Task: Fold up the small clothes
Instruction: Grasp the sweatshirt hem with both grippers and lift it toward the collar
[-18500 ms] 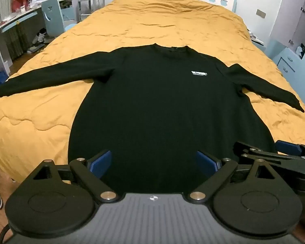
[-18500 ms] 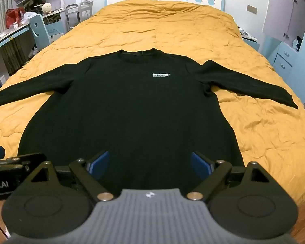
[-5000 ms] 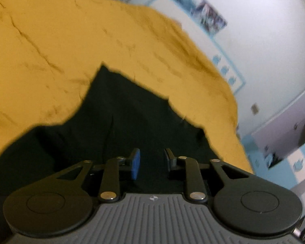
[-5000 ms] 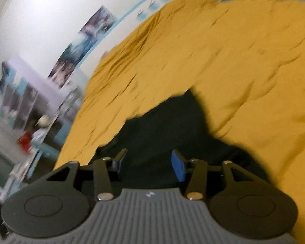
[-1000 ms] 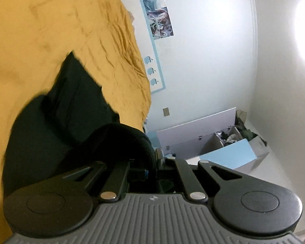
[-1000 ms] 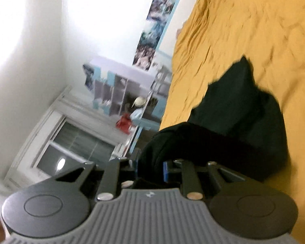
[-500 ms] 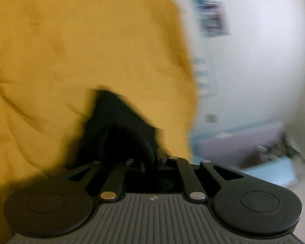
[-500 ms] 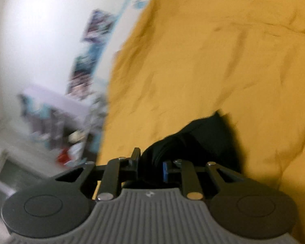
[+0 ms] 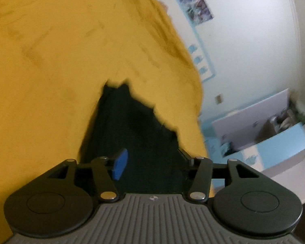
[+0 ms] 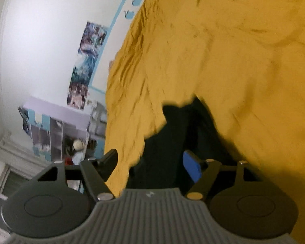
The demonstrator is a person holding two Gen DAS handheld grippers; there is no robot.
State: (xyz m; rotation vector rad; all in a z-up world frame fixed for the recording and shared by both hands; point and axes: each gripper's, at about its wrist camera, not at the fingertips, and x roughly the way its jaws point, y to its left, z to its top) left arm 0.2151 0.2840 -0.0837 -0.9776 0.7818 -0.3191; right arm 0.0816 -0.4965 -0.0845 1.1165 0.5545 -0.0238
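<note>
The black long-sleeved top (image 9: 132,130) lies folded into a narrow dark shape on the yellow bedspread (image 9: 61,61). My left gripper (image 9: 150,158) hovers over its near end; the jaws are opening, the blue pad stands clear of the cloth and nothing is pinched. In the right wrist view the same black top (image 10: 172,134) lies just ahead of my right gripper (image 10: 152,160), whose jaws are also opening wide with no fabric held between them. Both views are tilted and blurred.
The yellow bedspread (image 10: 233,50) fills most of both views. A headboard with blue apple shapes (image 10: 135,1) and posters (image 10: 87,61) lie beyond. Shelves (image 10: 57,134) stand past one bed side, a white and blue cabinet (image 9: 274,130) past the other.
Both grippers were shut on bunched black fabric a second ago; now both have let go and opened. The top has dropped flat on the bedspread, and both cameras swung down toward it.
</note>
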